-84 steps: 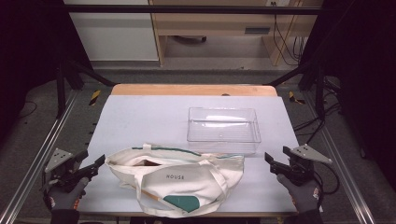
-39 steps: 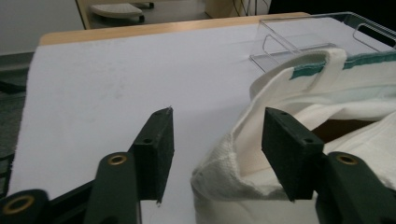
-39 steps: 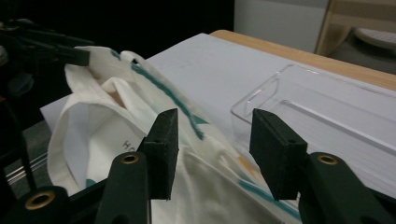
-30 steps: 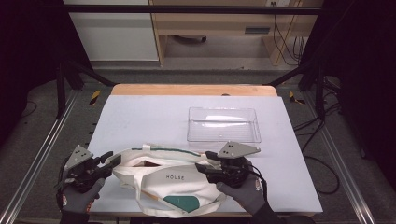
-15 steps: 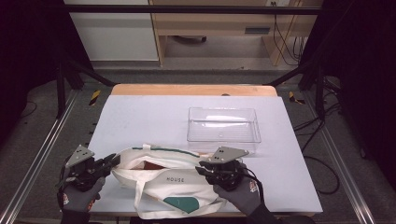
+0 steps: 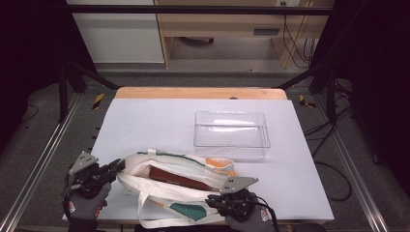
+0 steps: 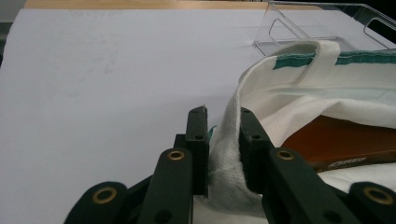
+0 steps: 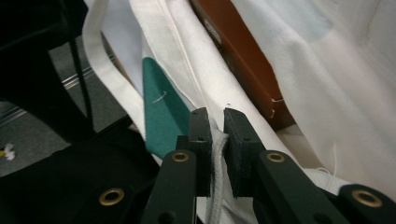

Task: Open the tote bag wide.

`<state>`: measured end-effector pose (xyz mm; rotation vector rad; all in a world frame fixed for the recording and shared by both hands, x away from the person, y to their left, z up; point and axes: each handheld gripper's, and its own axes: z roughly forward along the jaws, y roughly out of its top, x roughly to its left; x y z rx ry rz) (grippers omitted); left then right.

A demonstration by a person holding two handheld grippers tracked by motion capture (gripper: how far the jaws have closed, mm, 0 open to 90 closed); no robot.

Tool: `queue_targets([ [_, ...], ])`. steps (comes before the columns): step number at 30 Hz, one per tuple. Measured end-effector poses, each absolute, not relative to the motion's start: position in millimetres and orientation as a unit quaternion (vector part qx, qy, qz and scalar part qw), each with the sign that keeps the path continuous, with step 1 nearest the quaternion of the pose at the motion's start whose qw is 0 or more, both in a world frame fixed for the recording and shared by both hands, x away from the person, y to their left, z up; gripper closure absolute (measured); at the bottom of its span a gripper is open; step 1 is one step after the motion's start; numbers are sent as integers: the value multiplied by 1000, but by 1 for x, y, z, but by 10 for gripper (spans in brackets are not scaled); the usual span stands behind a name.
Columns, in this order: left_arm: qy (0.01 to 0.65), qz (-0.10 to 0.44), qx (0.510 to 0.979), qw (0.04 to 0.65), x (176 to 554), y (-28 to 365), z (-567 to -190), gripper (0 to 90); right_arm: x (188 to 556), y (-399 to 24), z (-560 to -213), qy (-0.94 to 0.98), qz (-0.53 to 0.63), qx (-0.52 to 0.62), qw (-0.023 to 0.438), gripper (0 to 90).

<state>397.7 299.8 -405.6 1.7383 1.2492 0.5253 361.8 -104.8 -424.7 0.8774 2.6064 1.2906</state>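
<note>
A white cloth tote bag with green trim lies at the table's near edge, its mouth pulled open. A flat brown box lies inside it. My left gripper is at the bag's left end, its jaws having just closed on the rim. In the left gripper view the left gripper pinches the white rim, with the bag and box beyond. My right gripper has also just closed, on the near rim. The right gripper squeezes a fold of the bag beside the box.
A clear plastic bin stands empty behind the bag at mid-right of the white table; the bin also appears in the left gripper view. A wooden strip edges the far side. Metal frame rails run along both sides.
My right gripper has sunk toward the table's near edge with the bag's near rim in it, widening the mouth and baring more of the brown box. The left gripper has stayed put.
</note>
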Motion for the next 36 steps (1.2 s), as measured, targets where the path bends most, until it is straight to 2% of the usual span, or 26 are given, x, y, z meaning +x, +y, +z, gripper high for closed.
queue_targets([
  [6,501,208,707,453,398,300,-410,741,365,-101,-443,863,408,295,46,802],
  [8,499,206,707,457,398,300,-411,657,363,-100,-441,863,408,295,44,755],
  [9,500,204,706,457,399,300,-411,657,363,-100,-441,863,408,295,44,755],
  [12,500,202,705,460,400,300,-414,555,357,-106,-419,846,447,286,55,662],
  [16,500,205,706,458,400,299,-415,531,355,-113,-397,827,477,284,83,634],
  [18,496,208,707,459,399,299,-415,526,361,-115,-385,819,480,290,120,628],
  [22,494,207,712,454,397,300,-419,532,374,-112,-385,824,461,298,139,639],
  [25,494,207,716,448,396,301,-423,572,390,-106,-401,834,434,310,143,654],
  [31,495,208,719,441,396,301,-425,589,401,-106,-418,836,422,313,158,647],
  [34,496,209,719,440,396,301,-425,594,402,-105,-423,840,416,312,155,692],
  [35,496,208,719,440,397,301,-426,599,402,-104,-426,846,405,308,160,795],
  [36,496,208,719,440,397,301,-426,599,402,-104,-426,846,405,308,160,795],
])
